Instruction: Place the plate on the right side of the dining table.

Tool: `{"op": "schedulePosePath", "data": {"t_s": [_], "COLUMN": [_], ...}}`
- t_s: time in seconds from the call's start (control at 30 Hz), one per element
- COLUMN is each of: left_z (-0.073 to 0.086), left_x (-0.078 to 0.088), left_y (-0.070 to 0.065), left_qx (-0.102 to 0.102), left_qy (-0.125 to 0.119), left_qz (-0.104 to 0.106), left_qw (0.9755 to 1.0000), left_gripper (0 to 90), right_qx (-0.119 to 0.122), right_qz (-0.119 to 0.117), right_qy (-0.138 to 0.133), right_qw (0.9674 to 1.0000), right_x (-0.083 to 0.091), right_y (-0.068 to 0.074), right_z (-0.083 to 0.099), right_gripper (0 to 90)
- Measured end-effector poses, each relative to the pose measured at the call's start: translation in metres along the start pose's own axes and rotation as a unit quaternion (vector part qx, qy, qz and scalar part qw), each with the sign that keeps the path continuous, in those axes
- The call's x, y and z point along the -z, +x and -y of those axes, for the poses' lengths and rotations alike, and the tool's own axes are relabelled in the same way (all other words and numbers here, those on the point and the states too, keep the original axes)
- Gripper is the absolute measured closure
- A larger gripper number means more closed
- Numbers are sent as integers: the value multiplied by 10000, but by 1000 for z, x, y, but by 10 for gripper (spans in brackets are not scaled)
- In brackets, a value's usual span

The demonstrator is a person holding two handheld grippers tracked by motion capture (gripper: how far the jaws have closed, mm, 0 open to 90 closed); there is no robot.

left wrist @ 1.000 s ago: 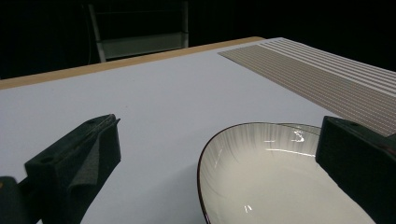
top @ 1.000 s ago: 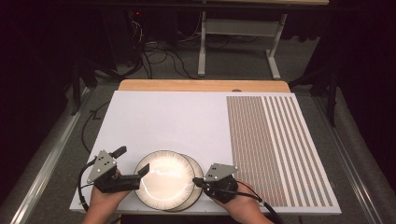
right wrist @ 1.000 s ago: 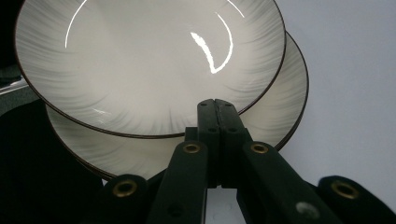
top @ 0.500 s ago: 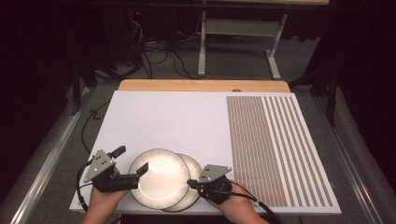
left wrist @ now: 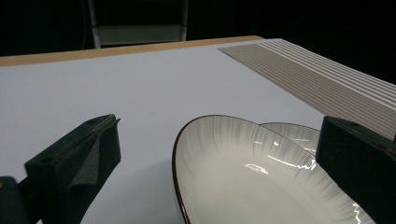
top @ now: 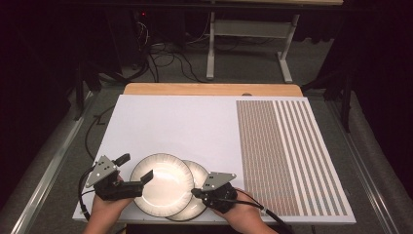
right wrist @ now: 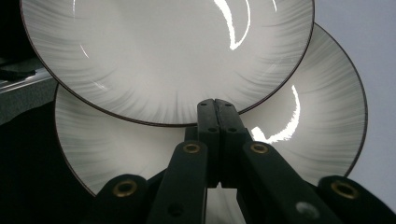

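Note:
Two white plates with dark rims lie overlapped at the near edge of the white board. The top plate (top: 159, 184) (left wrist: 243, 177) (right wrist: 163, 51) sits shifted left over the lower plate (top: 198, 201) (left wrist: 294, 133) (right wrist: 317, 126). My left gripper (top: 133, 168) (left wrist: 219, 140) is open, its jaws spread either side of the top plate's left rim without touching it. My right gripper (top: 196, 193) (right wrist: 216, 106) is shut. Its tip rests over the lower plate, right at the top plate's right rim, with nothing between the jaws.
The white board (top: 185, 126) carries a brown striped patch (top: 282, 156) on its right half, with a wooden strip (top: 209, 89) along its far edge. Cables and a metal stand (top: 243, 53) lie on the dark floor beyond.
The top plate has slid left, uncovering more of the lower plate. My right gripper moved left with it, while the left gripper stayed put.

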State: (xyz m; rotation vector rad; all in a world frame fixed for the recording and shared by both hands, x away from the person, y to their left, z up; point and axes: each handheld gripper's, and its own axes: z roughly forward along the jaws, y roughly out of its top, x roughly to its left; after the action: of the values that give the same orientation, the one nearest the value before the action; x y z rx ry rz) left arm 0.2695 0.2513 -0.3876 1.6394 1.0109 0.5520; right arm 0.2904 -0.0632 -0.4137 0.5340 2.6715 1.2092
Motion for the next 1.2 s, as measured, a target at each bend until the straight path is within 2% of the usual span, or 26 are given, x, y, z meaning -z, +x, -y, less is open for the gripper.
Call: {"op": "schedulePosePath", "data": {"t_s": [0.13,0.17,0.2,0.23,0.27,0.3,0.33,0.37,0.47,0.5,0.53,0.57,0.63,0.7,0.73,0.77,0.8,0.83,0.87,0.93,0.97,1.0,1.03,1.07,1.1,1.2], "left_z": [1,2,2,4,4,7,7,7,7,6,6,6,6,9,9,10,10,10,10,10,10,10,9,9,9,9], "left_x": [-2,-5,-5,-8,-8,-11,-11,-10,-8,-6,-5,-5,-4,-2,-2,-1,-1,-1,0,0,0,0,1,1,1,0], "left_y": [1,2,2,4,4,6,6,7,6,5,4,4,2,4,4,6,6,8,9,10,11,11,13,13,15,14], "left_qx": [94,177,177,341,341,522,522,617,664,766,796,796,836,989,989,1144,1144,1236,1276,1322,1419,1419,1561,1561,1662,1583], "left_qy": [207,365,365,630,630,853,853,1018,1088,1174,1238,1238,1335,1471,1471,1561,1561,1624,1660,1661,1705,1705,1747,1747,1783,1850], "left_qz": [65,98,98,202,202,364,364,451,481,563,559,559,592,604,604,653,653,675,673,655,637,637,641,641,640,574], "left_qw": [9997,9991,9991,9972,9972,9943,9943,9919,9907,9885,9875,9875,9857,9823,9823,9789,9789,9766,9755,9750,9730,9730,9701,9701,9677,9682], "left_gripper": [6,6,15,33,39,44,55,73,133,150,160,167,169,223,252,281,313,338,371,416,433,456,480,497,513,551], "right_qx": [-2,-10,-10,-10,-10,21,21,-24,-5,-2,2,0,3,-5,-5,36,34,40,46,45,58,61,60,60,59,54], "right_qz": [-8,-4,-4,-3,-3,4,4,12,11,14,19,28,29,45,45,34,35,45,49,49,61,57,60,60,69,87], "right_qy": [1,12,12,14,14,12,12,17,42,8,14,5,19,18,18,33,32,50,52,54,69,57,57,57,44,41], "right_qw": [10000,10000,10000,10000,10000,10000,10000,10000,10000,10000,10000,10000,10000,10000,10000,10000,10000,10000,10000,10000,9999,9999,9999,9999,9999,9999], "right_x": [-2,-2,-2,-2,-2,-2,-2,-2,-1,-2,-2,-2,-2,-2,-2,-2,-2,-1,-1,-1,-1,-1,-1,-1,-1,-1], "right_y": [1,1,1,1,1,1,1,1,1,1,1,1,1,1,1,1,1,1,1,1,1,1,1,1,1,1], "right_z": [0,-1,-1,-1,-1,0,0,0,0,0,0,0,-1,0,0,0,0,0,0,0,0,0,-1,-1,-1,-1], "right_gripper": [900,900,900,900,900,900,900,900,900,900,900,900,900,900,900,900,900,900,900,900,900,900,900,900,900,900]}}
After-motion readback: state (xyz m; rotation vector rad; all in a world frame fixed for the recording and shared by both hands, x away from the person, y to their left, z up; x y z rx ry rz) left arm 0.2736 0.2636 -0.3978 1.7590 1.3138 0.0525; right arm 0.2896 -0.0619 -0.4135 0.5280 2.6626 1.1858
